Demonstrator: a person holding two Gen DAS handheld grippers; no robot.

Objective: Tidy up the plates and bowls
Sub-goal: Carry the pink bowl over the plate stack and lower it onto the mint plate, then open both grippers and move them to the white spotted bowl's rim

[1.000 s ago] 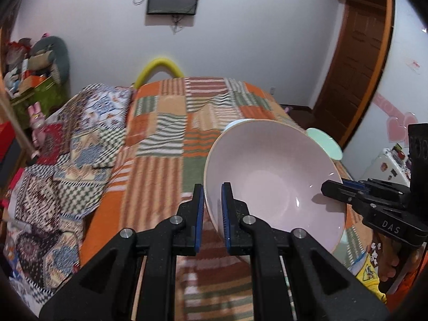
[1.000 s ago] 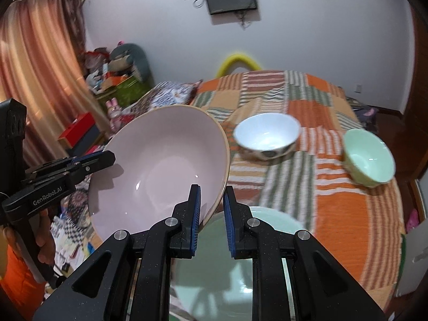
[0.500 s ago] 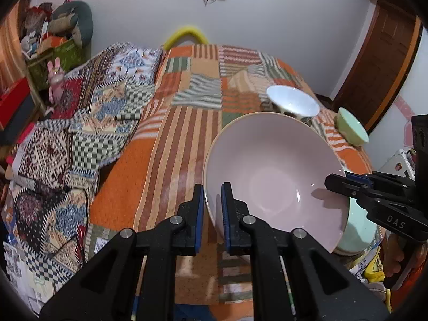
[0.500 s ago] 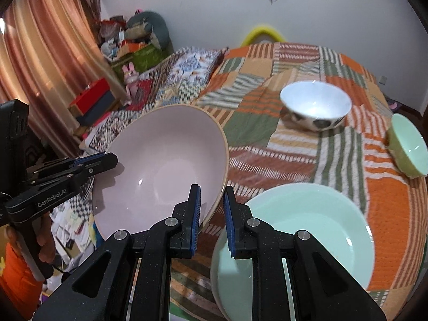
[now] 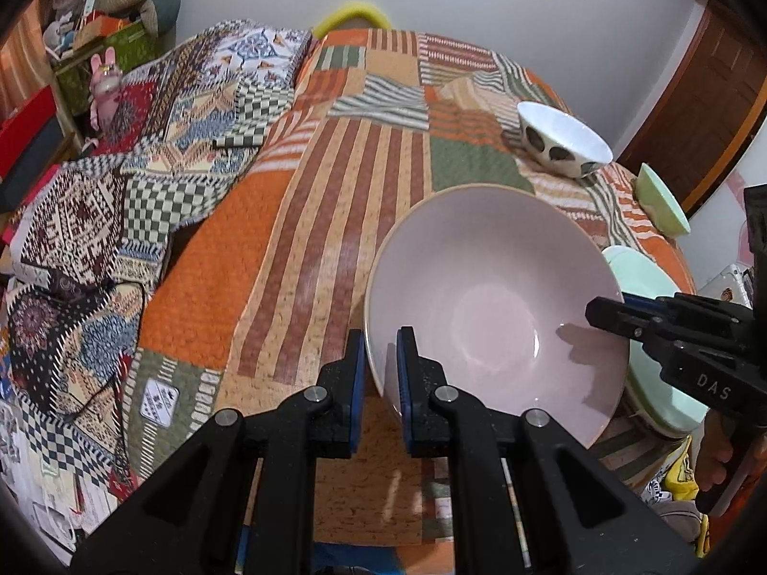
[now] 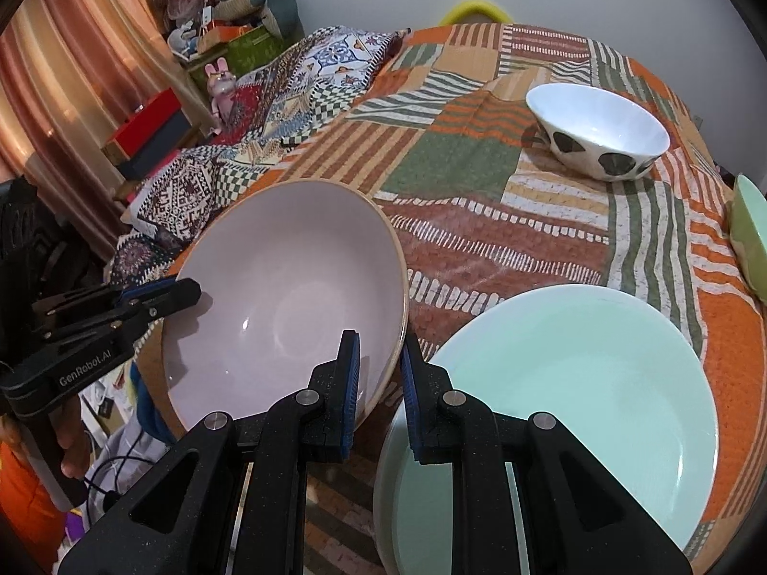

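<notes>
Two hand-held grippers share one big pink bowl (image 5: 493, 316). The left hand-held gripper (image 5: 381, 373) has its blue-padded fingers nearly closed on the bowl's near-left rim, one pad outside the wall and one inside. The right hand-held gripper (image 6: 378, 378) pinches the opposite rim the same way, with the rim passing between its two pads. In the left wrist view the right hand-held gripper comes in from the right edge and its tip meets the bowl's far rim; in the right wrist view the left hand-held gripper shows at the left edge, clamped on the other side.

The pink bowl is tilted, its opening turned toward the cameras, and it hangs above the near edge of the patchwork bedspread (image 6: 479, 163). Whether its base touches the cloth cannot be told.

Just to the right of the pink bowl lies a wide mint-green plate (image 6: 575, 383) on the bedspread, partly under the right hand-held gripper's fingers. Farther back stands a white bowl with dark spots (image 6: 599, 134), upright and well apart from the plate. A small green bowl (image 6: 750, 235) sits near the right edge of the bed. A second patterned blanket (image 5: 158, 143) covers the left side, and a pink toy rabbit (image 6: 221, 81) stands among boxes beyond it.
</notes>
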